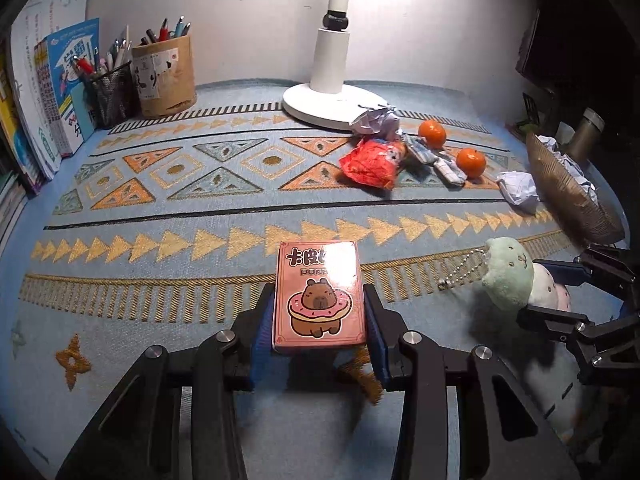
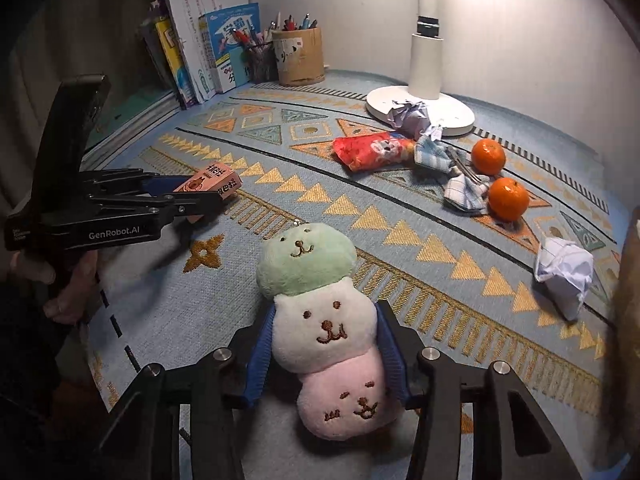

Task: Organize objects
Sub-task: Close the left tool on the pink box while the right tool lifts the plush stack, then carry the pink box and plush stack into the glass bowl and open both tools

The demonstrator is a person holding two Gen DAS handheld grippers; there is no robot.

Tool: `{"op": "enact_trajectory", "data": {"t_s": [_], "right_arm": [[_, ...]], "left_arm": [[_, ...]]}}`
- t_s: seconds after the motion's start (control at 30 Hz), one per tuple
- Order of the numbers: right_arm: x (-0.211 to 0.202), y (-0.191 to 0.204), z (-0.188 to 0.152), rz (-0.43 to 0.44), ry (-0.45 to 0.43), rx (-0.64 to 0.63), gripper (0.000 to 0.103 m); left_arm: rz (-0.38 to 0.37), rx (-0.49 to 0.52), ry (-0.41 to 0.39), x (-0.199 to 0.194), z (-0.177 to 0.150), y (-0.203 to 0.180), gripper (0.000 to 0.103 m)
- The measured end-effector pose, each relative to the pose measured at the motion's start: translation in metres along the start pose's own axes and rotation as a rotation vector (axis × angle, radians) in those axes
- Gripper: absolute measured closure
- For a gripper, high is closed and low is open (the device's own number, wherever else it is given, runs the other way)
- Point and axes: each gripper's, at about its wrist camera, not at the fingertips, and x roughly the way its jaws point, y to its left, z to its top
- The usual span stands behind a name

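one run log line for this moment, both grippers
left gripper: shut on card box | right gripper: shut on plush toy | both over rug

Black tool point(image 2: 324, 344), blue pads point(image 2: 260, 360), silver screws

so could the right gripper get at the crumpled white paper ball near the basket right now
Probably not yet. The mat up to the paper ball looks clear, but the right gripper is shut on the plush toy, which it would need to set down first.
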Motion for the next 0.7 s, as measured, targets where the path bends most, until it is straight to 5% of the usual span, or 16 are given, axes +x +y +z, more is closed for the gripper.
{"op": "enact_trajectory", "data": {"t_s": [0.27, 0.47, 0.57, 0.7], "right_arm": [[-0.098, -0.049, 0.0, -0.16, -0.202, 0.212, 0.056], [-0.193, -0.132, -0.006, -0.444, -0.384, 0.453, 0.056], [-0.216, -0.176, -0.014, -0.557, -0.395, 0.57, 0.055], [-0.218, -0.226, -0.032, -0.549, -0.37, 0.71, 0.055]], "left_arm": [[-0.121, 0.061, -0.118, -0.018, 0.044, -0.083, 0.065], [-0.303, 0.118, -0.205, -0.027, 0.107, -0.173, 0.065], [-0.365, 0.159, -0.221, -0.019, 0.128, -0.221, 0.065], [-0.444, 0.193, -0.172, 0.006, 0.142, -0.276, 0.065]]}}
